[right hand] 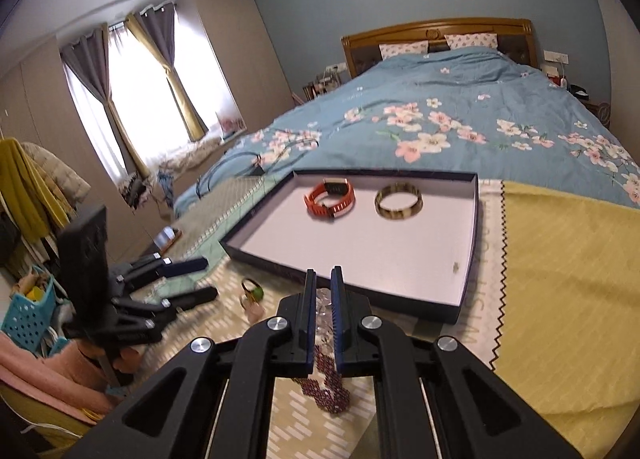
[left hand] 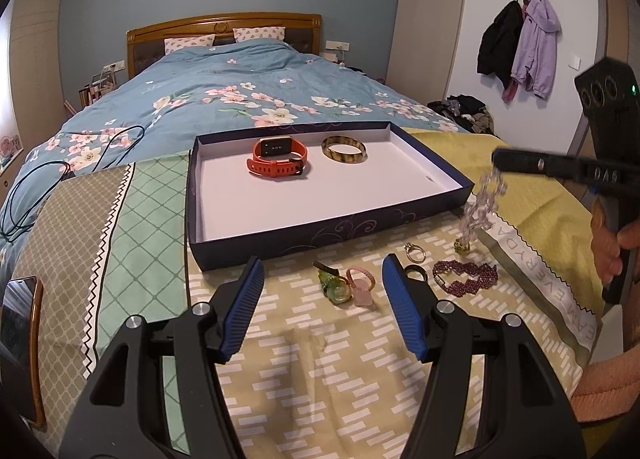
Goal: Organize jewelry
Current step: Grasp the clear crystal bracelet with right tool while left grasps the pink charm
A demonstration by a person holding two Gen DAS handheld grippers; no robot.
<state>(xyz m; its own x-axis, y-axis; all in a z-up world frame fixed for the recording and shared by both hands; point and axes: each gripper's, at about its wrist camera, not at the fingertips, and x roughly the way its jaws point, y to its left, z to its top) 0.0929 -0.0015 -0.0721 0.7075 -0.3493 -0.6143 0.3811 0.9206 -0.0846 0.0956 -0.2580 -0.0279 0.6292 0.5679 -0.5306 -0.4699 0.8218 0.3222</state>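
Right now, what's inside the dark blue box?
Two pieces lie inside the dark blue box, on its white floor: an orange smartwatch and, beside it, a mottled bangle. The rest is bare. The near wall hides a strip of floor behind it.

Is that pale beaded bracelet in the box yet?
Not yet. The pale beaded bracelet dangles from the shut right gripper, outside the box.

Black left gripper (left hand: 322, 285) and right gripper (right hand: 323, 291), ribbed blue jaws, silver screws, pink sleeve (left hand: 608, 391)
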